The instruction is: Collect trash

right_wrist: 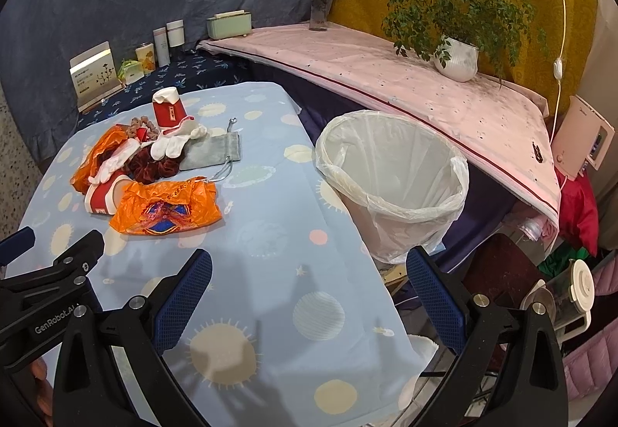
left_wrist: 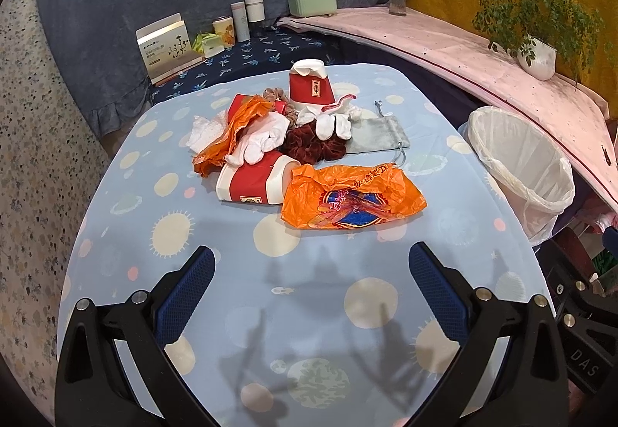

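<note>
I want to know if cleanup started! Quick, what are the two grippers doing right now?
Left gripper: open, holding nothing, above the table.
Right gripper: open, holding nothing, near the bin.

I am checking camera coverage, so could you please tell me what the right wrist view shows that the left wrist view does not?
Only the right wrist view shows the white appliance at the far right, the hanging cord with its switch, the clear jug low on the right, and the left tool's side. Only the left wrist view shows the floral floor on the left. Both show the blue tablecloth, the pile with the orange bag and red cups, the lined bin, the potted plant, and each view's own open tool.
</note>
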The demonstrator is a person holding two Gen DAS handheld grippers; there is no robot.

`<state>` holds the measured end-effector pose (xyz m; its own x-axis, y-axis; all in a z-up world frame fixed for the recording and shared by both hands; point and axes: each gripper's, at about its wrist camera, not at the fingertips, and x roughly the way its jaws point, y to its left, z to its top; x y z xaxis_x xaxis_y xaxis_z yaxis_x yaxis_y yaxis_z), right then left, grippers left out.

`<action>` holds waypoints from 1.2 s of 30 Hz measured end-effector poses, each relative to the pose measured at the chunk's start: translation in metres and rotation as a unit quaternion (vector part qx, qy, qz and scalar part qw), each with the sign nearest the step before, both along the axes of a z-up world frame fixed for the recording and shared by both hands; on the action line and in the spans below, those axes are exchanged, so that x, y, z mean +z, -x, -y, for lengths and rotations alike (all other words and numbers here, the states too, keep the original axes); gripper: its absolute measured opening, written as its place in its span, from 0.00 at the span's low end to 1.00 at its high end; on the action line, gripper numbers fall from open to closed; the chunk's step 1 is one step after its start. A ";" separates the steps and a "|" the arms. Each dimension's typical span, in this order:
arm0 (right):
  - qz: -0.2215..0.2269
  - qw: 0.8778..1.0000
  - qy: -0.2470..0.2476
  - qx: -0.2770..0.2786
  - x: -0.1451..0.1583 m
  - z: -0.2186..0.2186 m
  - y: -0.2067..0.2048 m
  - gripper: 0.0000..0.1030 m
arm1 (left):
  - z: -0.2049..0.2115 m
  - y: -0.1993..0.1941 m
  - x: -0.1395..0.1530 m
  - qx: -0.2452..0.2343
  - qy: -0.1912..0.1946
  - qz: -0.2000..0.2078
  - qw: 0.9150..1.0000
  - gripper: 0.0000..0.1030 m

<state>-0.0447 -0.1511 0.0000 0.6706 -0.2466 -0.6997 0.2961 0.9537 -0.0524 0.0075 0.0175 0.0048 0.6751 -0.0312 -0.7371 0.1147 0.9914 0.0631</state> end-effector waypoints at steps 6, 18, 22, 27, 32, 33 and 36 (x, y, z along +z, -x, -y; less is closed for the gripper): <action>0.000 1.000 -0.002 -0.003 0.000 0.002 0.001 0.94 | 0.002 -0.001 -0.001 -0.002 0.001 0.000 1.000 0.93; 0.002 1.000 -0.004 -0.008 -0.001 0.006 0.001 0.94 | 0.003 -0.002 0.000 -0.003 0.002 0.001 1.000 0.93; 0.000 1.000 -0.004 -0.009 -0.002 0.006 0.001 0.94 | 0.003 -0.002 -0.003 0.000 0.001 -0.003 1.000 0.93; -0.001 1.000 -0.004 -0.009 -0.003 0.007 0.001 0.94 | 0.004 -0.002 -0.005 0.001 -0.001 -0.005 1.000 0.93; 0.000 1.000 -0.005 -0.010 -0.003 0.008 0.002 0.94 | 0.004 -0.002 -0.005 -0.003 -0.002 -0.004 1.000 0.93; -0.001 1.000 -0.005 -0.010 -0.003 0.008 0.002 0.94 | 0.005 -0.002 -0.005 -0.003 -0.001 -0.004 1.000 0.93; 0.000 1.000 -0.005 -0.010 -0.003 0.008 0.002 0.94 | 0.005 -0.002 -0.006 -0.005 -0.001 -0.004 1.000 0.93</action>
